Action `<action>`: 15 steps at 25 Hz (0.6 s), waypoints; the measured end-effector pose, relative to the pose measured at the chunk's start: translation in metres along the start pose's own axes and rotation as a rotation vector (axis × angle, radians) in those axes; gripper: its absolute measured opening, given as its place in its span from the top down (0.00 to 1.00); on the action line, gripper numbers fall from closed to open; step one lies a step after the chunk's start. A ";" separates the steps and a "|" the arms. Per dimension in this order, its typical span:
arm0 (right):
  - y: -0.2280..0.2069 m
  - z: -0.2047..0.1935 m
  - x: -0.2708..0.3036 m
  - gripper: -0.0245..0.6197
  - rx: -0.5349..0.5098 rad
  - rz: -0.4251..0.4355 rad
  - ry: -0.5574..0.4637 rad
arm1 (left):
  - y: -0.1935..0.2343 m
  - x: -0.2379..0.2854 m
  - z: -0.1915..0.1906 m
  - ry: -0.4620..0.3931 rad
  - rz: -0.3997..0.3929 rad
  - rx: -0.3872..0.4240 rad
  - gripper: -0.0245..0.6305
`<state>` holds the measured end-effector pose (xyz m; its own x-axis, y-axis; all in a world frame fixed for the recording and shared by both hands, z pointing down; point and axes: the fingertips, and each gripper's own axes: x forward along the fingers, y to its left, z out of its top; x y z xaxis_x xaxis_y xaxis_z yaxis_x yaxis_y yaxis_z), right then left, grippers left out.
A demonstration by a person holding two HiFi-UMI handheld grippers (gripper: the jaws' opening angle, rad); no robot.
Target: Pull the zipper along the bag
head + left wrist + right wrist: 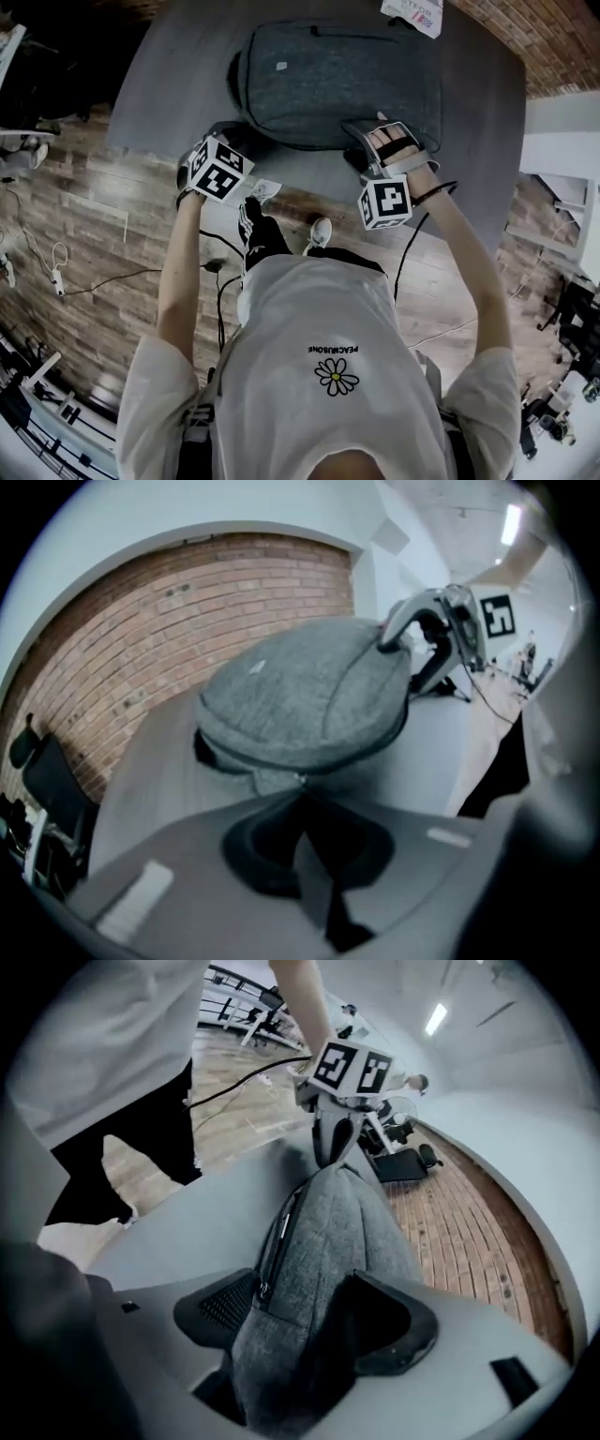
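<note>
A grey backpack point(328, 80) lies flat on the grey table point(178, 84). My left gripper point(225, 133) is at the bag's near left corner; in the left gripper view its jaws point(302, 785) are shut on the small zipper pull point(301, 778) at the seam. My right gripper point(380, 131) straddles the bag's near right edge. In the right gripper view it point(309, 1307) stands open and wide, with the backpack point(347, 1232) filling the gap. The zipper line point(277, 1237) runs along beside the left pad point(220, 1307). Each gripper also shows in the other's view, the right gripper point(441, 630) and the left gripper point(336, 1133).
A white printed sheet point(414, 11) lies at the table's far right corner. The table's near edge point(309, 192) runs just below both grippers, with wooden floor and cables point(112, 279) beneath. A brick wall point(187, 621) stands behind the table.
</note>
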<state>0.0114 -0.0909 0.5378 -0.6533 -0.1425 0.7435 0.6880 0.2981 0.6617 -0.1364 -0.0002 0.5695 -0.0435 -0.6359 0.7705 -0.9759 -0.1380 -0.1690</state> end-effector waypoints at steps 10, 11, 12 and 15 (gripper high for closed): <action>-0.003 0.001 0.014 0.46 0.147 0.023 -0.024 | -0.046 -0.011 0.011 -0.088 -0.132 0.016 0.95; -0.002 0.001 0.014 0.46 0.147 0.028 -0.022 | -0.056 -0.009 0.015 -0.095 -0.144 0.014 0.95; -0.002 0.001 0.015 0.45 0.148 0.033 -0.021 | -0.065 -0.007 0.018 -0.101 -0.150 0.009 0.95; -0.001 0.003 0.015 0.45 0.155 0.044 -0.023 | -0.080 -0.004 0.026 -0.115 -0.158 -0.018 0.94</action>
<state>-0.0003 -0.0905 0.5475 -0.6319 -0.1046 0.7679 0.6604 0.4460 0.6041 -0.0528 -0.0065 0.5635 0.1342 -0.6901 0.7112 -0.9723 -0.2303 -0.0400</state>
